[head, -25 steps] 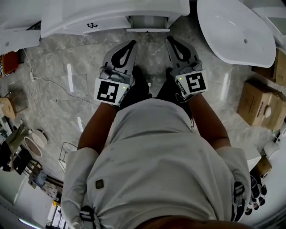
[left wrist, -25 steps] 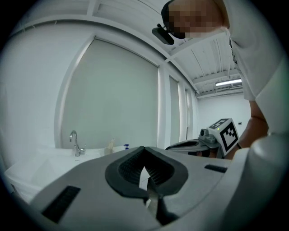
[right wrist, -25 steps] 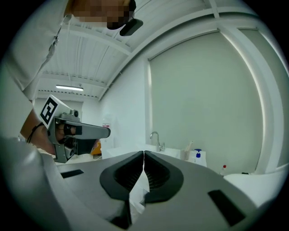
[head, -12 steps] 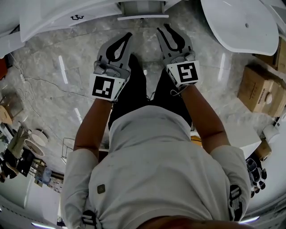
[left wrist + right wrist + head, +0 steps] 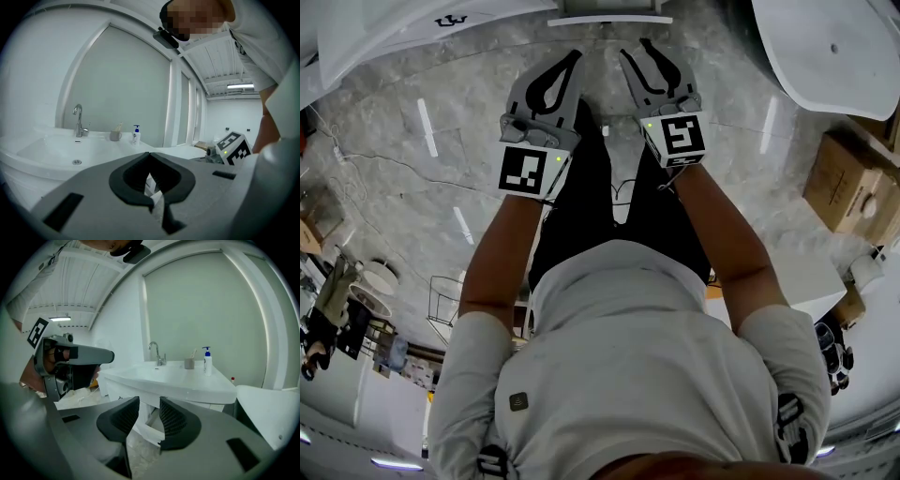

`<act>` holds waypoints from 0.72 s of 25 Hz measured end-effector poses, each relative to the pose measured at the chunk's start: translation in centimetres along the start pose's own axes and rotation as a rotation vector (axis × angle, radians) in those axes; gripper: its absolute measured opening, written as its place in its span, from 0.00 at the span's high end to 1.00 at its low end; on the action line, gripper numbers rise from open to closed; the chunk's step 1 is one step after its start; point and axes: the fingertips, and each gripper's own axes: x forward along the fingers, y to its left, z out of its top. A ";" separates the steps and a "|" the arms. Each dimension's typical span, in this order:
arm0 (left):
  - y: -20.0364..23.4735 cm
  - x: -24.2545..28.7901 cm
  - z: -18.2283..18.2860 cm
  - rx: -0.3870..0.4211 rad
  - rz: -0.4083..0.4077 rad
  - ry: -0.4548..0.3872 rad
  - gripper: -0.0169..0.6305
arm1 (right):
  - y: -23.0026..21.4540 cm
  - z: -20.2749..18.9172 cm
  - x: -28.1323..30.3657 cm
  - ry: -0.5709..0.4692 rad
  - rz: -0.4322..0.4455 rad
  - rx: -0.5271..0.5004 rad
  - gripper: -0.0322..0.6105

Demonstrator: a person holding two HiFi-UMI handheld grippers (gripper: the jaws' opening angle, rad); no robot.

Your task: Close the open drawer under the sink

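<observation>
Grey plastic left tool (image 5: 573, 58), jaw tips meeting, nothing gripped. Matching grey right tool (image 5: 637, 49), jaws parted, having just been opening, with nothing between them. Both tools point at the white open drawer (image 5: 609, 20), which juts out beneath the white ceramic sink (image 5: 178, 378), just ahead of the tool tips and apart from them. A chrome faucet (image 5: 156, 354) and a white pump bottle (image 5: 207, 363) stand on the sink. Grey marble floor (image 5: 412, 187) lies below.

Glossy white sink (image 5: 178, 379), shiny metal tap (image 5: 156, 354), polished stone floor (image 5: 394, 141)
</observation>
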 end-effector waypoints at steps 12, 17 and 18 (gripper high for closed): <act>2.0 3.7 -7.6 -0.012 0.025 0.044 0.96 | -0.5 -8.1 4.7 0.072 -0.010 0.056 0.70; 2.3 4.9 -10.1 -0.017 0.037 0.041 0.96 | -1.4 -11.4 6.3 0.097 -0.043 0.096 0.70; 2.3 5.1 -10.6 -0.018 0.040 0.039 0.96 | -1.6 -12.2 6.6 0.103 -0.048 0.105 0.71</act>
